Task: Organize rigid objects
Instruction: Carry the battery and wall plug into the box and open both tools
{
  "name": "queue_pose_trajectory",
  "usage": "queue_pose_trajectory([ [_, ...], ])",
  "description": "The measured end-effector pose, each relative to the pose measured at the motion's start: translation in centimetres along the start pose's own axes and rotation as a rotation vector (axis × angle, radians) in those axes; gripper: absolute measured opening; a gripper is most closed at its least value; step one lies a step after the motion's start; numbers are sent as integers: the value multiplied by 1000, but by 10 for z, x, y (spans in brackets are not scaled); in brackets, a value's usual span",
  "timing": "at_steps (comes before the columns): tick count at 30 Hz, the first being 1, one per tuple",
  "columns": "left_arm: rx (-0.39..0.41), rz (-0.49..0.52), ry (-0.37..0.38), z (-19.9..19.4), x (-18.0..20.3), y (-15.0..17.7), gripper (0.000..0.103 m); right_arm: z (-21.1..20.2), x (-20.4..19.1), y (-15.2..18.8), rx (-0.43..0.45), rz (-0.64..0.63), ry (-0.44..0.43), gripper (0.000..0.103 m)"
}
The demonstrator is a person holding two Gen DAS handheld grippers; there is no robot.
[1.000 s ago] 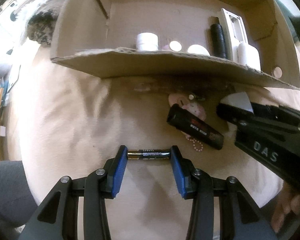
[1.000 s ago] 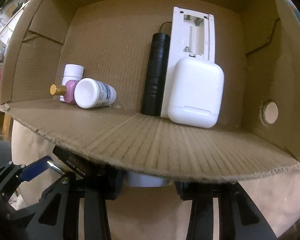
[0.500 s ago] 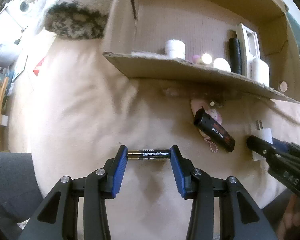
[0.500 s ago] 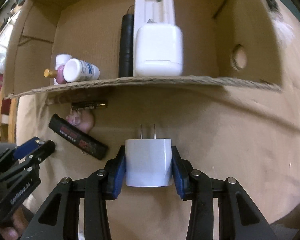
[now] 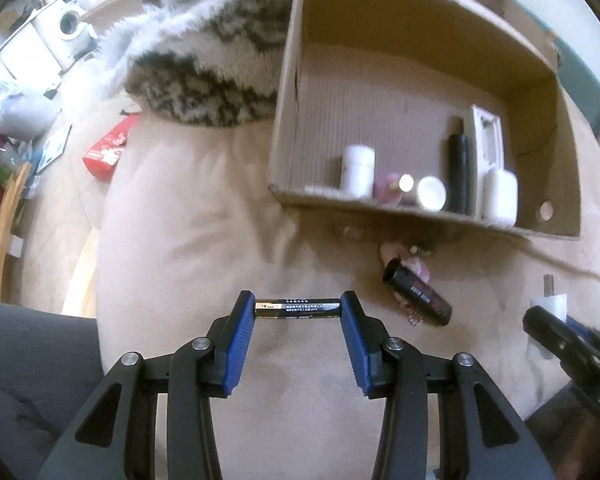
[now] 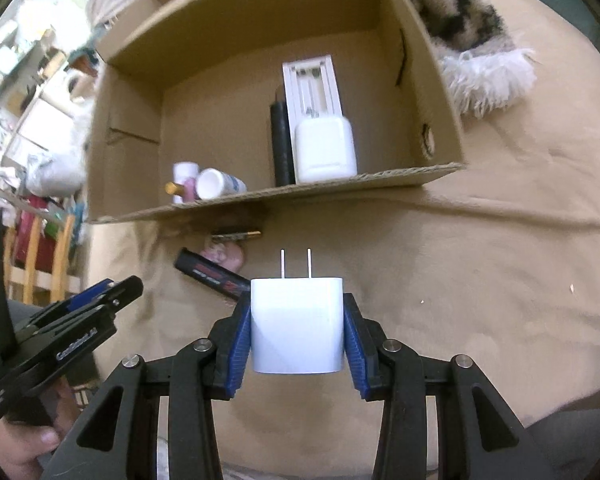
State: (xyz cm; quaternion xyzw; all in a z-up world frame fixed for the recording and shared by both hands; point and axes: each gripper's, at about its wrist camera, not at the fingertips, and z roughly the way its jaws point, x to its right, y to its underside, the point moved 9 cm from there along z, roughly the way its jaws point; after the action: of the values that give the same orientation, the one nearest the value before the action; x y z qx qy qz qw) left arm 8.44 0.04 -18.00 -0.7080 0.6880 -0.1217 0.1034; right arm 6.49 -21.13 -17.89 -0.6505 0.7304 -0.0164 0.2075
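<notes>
A slim battery [image 5: 298, 307] is clamped end to end between the blue pads of the left gripper [image 5: 298, 312], lying crosswise above a beige padded surface [image 5: 172, 264]. A white plug adapter [image 6: 297, 326] is clamped between the pads of the right gripper [image 6: 297, 330], with its two metal prongs pointing away from the camera toward a cardboard box [image 6: 340, 182]. The jaws of both grippers are thus closed on what they carry, the left pair set narrow on the battery's ends and the right pair pressed on the adapter's flat sides. The box is seen lying on the beige surface with its open side toward the cameras. Inside it, toward one side, a white bottle [image 5: 358, 170] is stood upright, with a second white bottle [image 6: 218, 183] lying beside it and a small pink bottle with a gold cap [image 6: 182, 190] between them. Toward the other side, a black cylinder [image 6: 282, 144], a white tray-like housing [image 6: 312, 88] and a white rounded case [image 6: 325, 150] are grouped closely together. Outside the box, a black tube with red print [image 5: 418, 294] is seen lying on the beige surface just in front of the box's near edge, over a pink item [image 6: 226, 258], and a second battery [image 6: 238, 235] lies close under that edge. A furry patterned cushion [image 5: 204, 76] is seen beside the box.
</notes>
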Motion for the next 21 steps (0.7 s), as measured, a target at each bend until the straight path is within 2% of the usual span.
queue_pose_trajectory([
  [7, 91, -5, 30, -42, 12, -23, 40, -49, -8, -29, 173, -7, -110, 44],
  [12, 148, 28, 37, -63, 25, -40, 40, -71, -11, -56, 237, 28, -204, 44],
  [21, 168, 50, 50, -55, 39, -85, 40, -70, -10, -99, 260, -5, -177, 44],
])
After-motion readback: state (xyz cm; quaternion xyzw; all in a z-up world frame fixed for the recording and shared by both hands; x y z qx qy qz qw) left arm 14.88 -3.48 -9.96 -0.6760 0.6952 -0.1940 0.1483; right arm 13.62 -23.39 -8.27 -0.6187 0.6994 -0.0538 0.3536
